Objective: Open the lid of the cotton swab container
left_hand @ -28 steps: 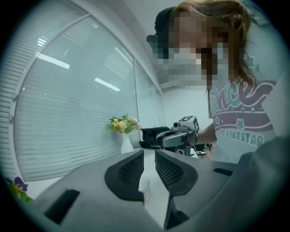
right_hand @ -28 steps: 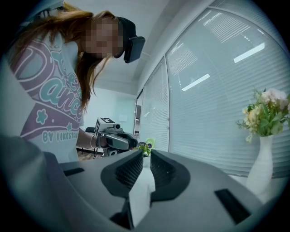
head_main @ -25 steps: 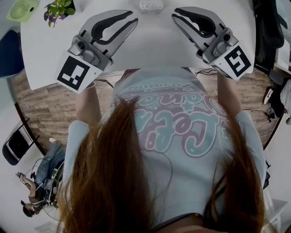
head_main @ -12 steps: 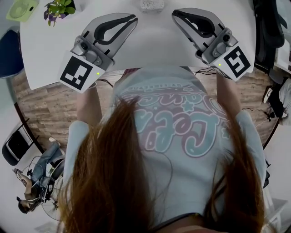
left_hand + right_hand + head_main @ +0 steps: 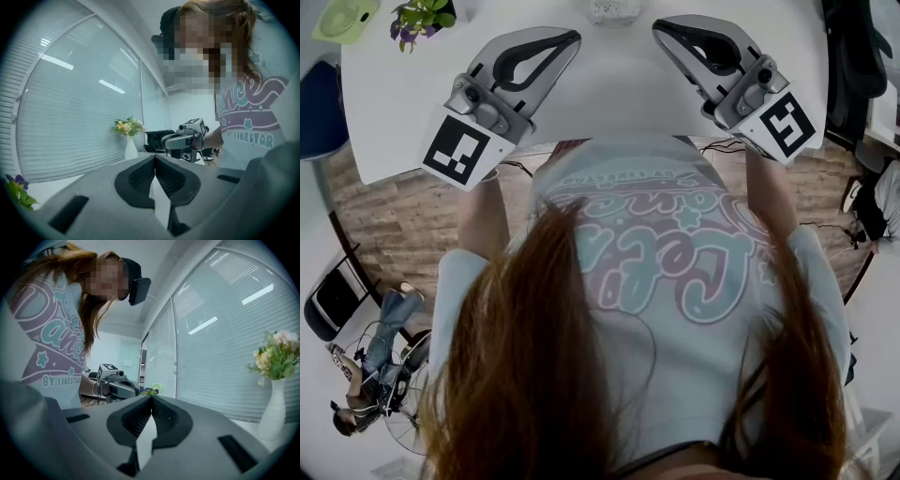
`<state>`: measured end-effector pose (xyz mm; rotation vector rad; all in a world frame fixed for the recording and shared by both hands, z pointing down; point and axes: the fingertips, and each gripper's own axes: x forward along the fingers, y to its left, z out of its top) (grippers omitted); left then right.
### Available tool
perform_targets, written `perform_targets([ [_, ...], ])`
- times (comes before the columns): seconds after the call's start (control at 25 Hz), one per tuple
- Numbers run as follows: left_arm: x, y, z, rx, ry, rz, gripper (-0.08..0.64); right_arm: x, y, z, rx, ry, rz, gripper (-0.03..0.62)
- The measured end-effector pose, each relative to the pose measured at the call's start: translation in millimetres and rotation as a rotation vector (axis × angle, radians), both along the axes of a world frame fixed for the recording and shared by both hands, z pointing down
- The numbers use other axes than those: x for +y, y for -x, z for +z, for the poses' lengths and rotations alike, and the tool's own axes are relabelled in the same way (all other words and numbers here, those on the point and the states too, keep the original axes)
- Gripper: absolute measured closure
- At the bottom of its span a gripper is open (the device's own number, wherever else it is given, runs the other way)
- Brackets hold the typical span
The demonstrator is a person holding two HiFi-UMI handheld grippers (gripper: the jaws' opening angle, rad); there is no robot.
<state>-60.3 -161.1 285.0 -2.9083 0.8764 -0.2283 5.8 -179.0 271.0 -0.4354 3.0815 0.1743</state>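
quick count of what's on view: two grippers, one cotton swab container, one white table, one small plant with purple flowers, one white vase of flowers and one green gadget i can't identify.

your left gripper (image 5: 575,37) is in the upper left-centre of the head view, over the white table (image 5: 609,89), with its tips pointing up and to the right. in the left gripper view its jaws are clenched. the pads (image 5: 140,176) meet at the tips and there's nothing between them, so it's holding and touching nothing.

your right gripper (image 5: 657,28) mirrors it in the upper right-centre, tips pointing up and to the left. same story in the right gripper view: jaws fully together, pads (image 5: 136,420) meeting at the front, nothing gripped.

the cotton swab container (image 5: 612,9) sits on the table at the very top centre of the head view, partly cut off by the frame edge. it's between the two sets of tips but further up the frame, and apart from both. i can't make out its lid from here.

the plant (image 5: 420,17) is in the upper left corner with the green gadget (image 5: 345,19) just left of it. the vase (image 5: 130,149) only shows in the gripper views, in front of the window blinds.
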Motion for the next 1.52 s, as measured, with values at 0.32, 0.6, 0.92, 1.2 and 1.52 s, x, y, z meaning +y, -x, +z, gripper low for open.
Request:
perform_targets([
  [0.32,-1,-2,-4,-0.005,-0.015,0.012,0.551,0,4,-3,-0.005,-0.003,-0.012,0.586],
  [0.6,-1,-5,-1,-0.010,-0.018,0.017,0.551,1,3,0,-0.014,0.004,-0.009,0.586],
  [0.92,2,-5,3,-0.012,-0.017,0.013,0.551,-3,-1,-1,-0.038,0.006,0.032,0.588],
  [1.2,2,-9,7,-0.014,-0.014,0.013,0.551,-2,-3,-2,-0.040,-0.010,0.044,0.588],
  [1.52,3,-6,0,-0.031,-0.010,0.011,0.551,-2,-1,1,0.007,0.004,0.046,0.588],
])
